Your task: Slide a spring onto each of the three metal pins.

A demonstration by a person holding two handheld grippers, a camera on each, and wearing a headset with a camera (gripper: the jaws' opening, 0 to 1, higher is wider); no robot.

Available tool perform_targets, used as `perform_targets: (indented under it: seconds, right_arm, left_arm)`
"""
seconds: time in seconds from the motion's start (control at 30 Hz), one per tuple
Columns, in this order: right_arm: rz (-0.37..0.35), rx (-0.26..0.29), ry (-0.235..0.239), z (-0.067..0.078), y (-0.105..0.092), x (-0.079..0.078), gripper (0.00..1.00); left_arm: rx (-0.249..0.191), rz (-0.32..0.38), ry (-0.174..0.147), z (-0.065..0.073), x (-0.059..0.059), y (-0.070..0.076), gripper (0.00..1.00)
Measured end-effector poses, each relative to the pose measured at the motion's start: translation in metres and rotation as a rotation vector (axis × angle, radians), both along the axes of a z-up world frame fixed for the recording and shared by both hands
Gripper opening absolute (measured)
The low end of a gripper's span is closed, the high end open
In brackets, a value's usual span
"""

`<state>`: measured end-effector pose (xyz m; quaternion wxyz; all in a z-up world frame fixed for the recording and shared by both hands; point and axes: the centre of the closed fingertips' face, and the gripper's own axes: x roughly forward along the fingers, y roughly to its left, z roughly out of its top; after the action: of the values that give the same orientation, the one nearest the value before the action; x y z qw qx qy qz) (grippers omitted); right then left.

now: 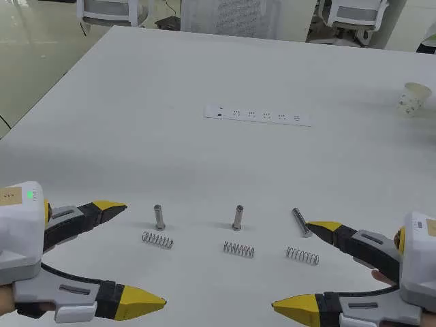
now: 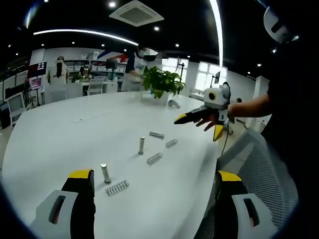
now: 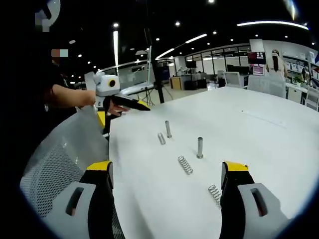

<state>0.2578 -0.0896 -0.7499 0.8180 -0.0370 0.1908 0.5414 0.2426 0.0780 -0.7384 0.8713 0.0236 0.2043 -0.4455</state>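
Facing office chairs (image 1: 112, 9), white table (image 1: 136, 102) (power strip (image 1: 257, 115) midway) holds three springs (image 1: 157, 240).

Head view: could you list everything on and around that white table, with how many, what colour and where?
table: one, white, under everything.
pins: three, grey metal, in a row near the front edge; left and middle upright, the right one lying down.
springs: three, grey metal, one lying just in front of each pin, none on a pin.
power strip: one, white, mid-table beyond the pins.
paper cup: one, white with small marks, far right.
chairs: two, pale, at the far edge.
left gripper: one, grey and black with yellow tips, open, left of the row.
right gripper: one, same colours, open, right of the row.
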Motion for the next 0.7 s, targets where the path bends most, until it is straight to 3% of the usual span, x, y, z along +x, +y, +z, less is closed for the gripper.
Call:
perform_targets:
  seconds: [0.7]
  right_arm:
    - [0.010,-0.009,-0.002,-0.0008,0.0016,-0.0013,0.89]
  left_arm:
    - [0.003,-0.005,0.002,0.0007,-0.0014,-0.0010,0.98]
